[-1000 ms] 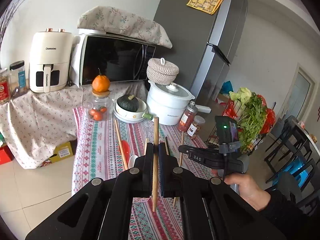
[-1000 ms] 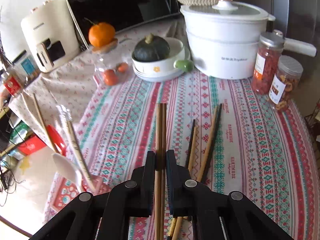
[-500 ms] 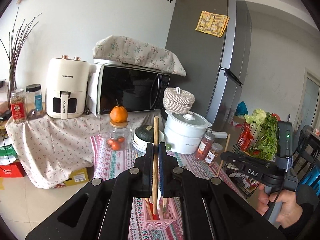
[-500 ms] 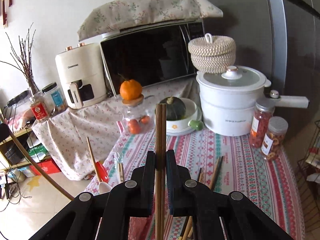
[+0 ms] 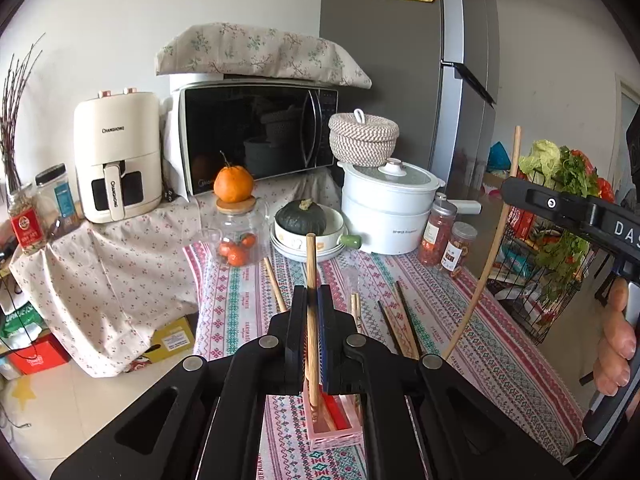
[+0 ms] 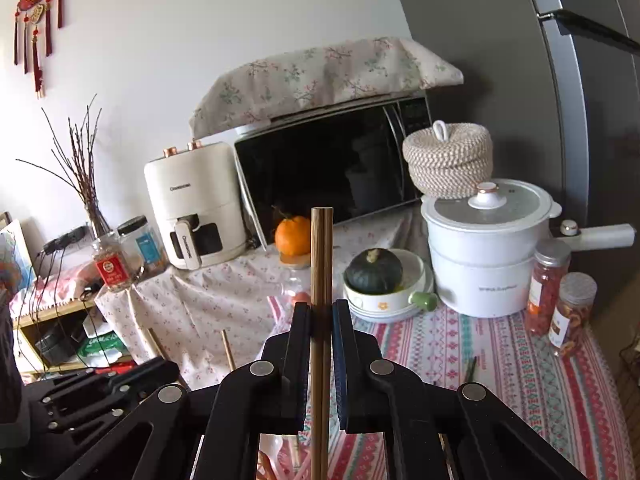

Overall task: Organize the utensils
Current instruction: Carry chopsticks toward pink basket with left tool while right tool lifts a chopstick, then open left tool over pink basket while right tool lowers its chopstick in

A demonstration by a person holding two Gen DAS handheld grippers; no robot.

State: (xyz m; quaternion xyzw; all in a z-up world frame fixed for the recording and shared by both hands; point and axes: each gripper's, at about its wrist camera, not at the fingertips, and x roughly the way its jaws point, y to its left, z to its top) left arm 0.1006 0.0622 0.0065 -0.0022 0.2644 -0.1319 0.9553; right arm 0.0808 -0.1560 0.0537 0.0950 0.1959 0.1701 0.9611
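Below the left tool (image 5: 312, 322), a pink basket (image 5: 335, 434) is mostly hidden by the tool's black body; only its near rim and something red inside show. That tool is clamped on a single wooden chopstick (image 5: 311, 320), which stands nearly upright with its long axis running from 12 to 6 o'clock, its lower end dipping into the basket and its top pointing at the dark green squash (image 5: 301, 217).

The right tool (image 6: 321, 322) is closed on a pair of wooden chopsticks (image 6: 321, 280), also upright along the 12-to-6 line; their lower ends run out of the frame. In the left view this same pair (image 5: 496, 236) appears at 3 o'clock as a long bowed line, curved by the lens, and the right tool's body is cut off at the edge, with "DAS" readable on it. The right hand (image 5: 616, 344) is only partly visible.

More chopsticks (image 5: 400, 320) lie loose on the striped table (image 5: 500, 344) at 1 o'clock from the left tool, pointing roughly away from the camera.

At 10 o'clock stands a cream air fryer (image 5: 118, 156) marked "CHANGHONG". The lettering on the white pot (image 5: 390, 208) and the jar labels are too small to read.
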